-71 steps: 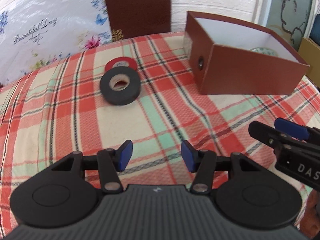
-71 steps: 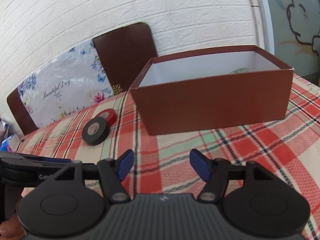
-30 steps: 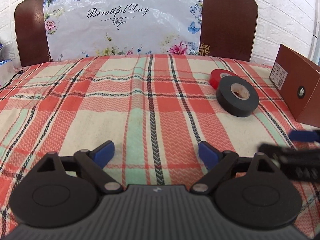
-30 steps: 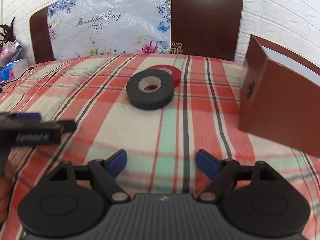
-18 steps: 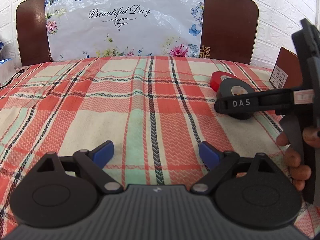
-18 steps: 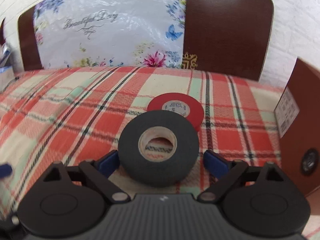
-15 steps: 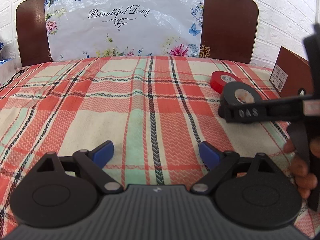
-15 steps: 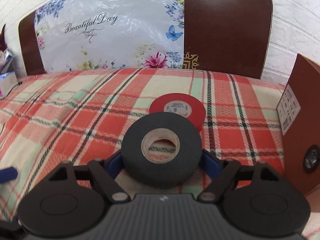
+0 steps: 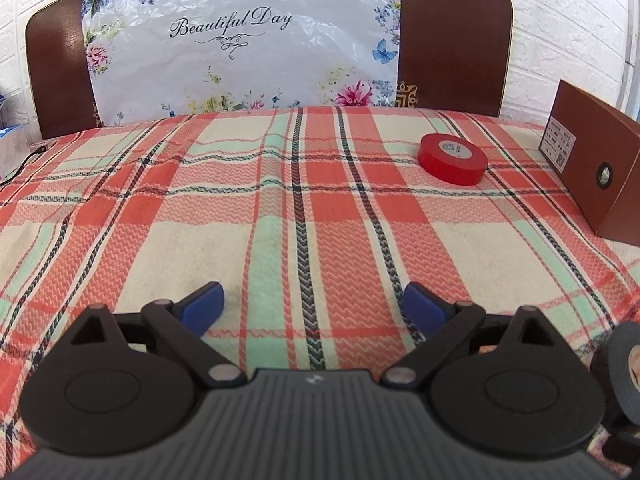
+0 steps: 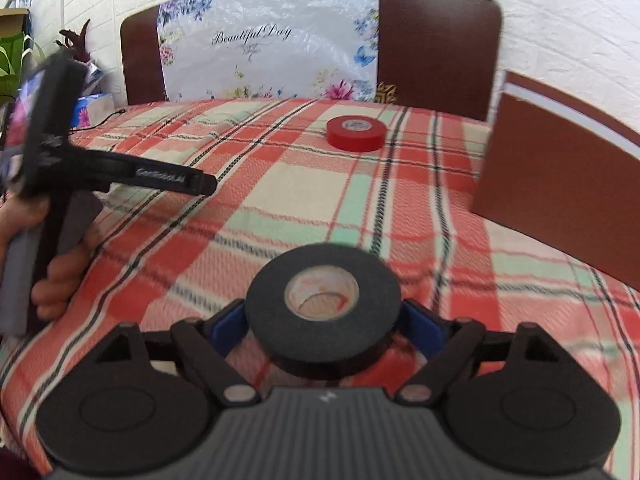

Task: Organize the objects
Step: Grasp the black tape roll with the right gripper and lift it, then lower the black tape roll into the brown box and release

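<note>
My right gripper [image 10: 322,330] is shut on a black tape roll [image 10: 322,305] and holds it flat, lifted above the plaid tablecloth [image 10: 304,200]. The same roll shows at the lower right edge of the left wrist view [image 9: 622,376]. A red tape roll [image 10: 355,133] lies on the cloth further back; it also shows in the left wrist view [image 9: 452,159]. An open brown box [image 10: 560,168] stands at the right, also seen in the left wrist view [image 9: 592,164]. My left gripper [image 9: 314,306] is open and empty, low over the cloth; its body shows at the left of the right wrist view [image 10: 120,172].
A brown chair back [image 9: 452,36] draped with a floral plastic bag [image 9: 240,40] stands behind the table, against a white brick wall. A tissue pack [image 10: 94,110] and a plant [image 10: 12,60] sit at the far left.
My right gripper closed on the black tape roll, lifted it off the cloth and pulled back from the red roll. My left gripper stayed still.
</note>
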`<state>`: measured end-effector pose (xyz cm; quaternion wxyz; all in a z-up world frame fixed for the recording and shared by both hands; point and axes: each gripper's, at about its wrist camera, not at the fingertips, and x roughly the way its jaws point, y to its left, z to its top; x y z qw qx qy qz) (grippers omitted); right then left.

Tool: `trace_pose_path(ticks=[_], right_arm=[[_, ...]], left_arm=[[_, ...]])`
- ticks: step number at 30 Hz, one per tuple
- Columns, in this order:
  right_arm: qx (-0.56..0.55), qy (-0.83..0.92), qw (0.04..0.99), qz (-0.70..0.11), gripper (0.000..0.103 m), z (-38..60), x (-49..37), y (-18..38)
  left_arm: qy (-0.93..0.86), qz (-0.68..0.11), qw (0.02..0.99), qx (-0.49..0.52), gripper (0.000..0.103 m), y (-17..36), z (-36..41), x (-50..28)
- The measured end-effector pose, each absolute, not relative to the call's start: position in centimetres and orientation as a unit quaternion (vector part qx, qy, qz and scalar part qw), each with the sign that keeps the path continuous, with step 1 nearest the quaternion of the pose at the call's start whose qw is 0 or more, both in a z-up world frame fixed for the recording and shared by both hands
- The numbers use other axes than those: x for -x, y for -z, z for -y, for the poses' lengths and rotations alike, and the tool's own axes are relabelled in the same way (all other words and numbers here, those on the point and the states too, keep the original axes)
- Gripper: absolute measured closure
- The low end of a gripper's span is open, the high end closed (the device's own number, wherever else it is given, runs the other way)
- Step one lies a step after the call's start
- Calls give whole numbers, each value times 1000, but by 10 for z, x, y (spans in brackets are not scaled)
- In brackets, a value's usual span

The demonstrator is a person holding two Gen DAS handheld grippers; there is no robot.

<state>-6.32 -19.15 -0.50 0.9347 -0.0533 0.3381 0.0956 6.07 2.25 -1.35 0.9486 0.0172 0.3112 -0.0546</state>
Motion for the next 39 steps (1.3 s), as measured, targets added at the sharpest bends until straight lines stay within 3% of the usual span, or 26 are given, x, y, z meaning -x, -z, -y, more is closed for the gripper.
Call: trace_pose_path(ticks=[5,8,12,15,16,17,21,30,39], right_arm=[[58,-98,937,-331,12,194,66,5],[46,-101,937,-333,12,198,65,8],[41,-103,937,-330,14,200,69,10],[41,-108,938,-328,24,203,71,9],[44,-110,938,-325,25,203,72,9],[45,-111,939,-321,26,203,74,9],[55,-104,949,-292,26,203,78,-2],[99,12,985,-140,27,248,47,-57],[12,96,979,-177,26,336,-22,-56]], left_arm=[[152,-336,929,19,22,-15,-7,-38],[229,-348,909,-18,34,-31,28,-19],[286,-417,863,-24,35,-23,61,-18],[291,-442,848,-28,35,-5,74,-15],[294,-437,849,-30,45,-4,75,-14],[304,-439,845,-23,68,-6,75,-15],[301,-445,844,-1,68,-28,83,-27],[341,-333,878,-41,68,-111,179,-70],[337,-346,874,-57,63,-101,268,-118]])
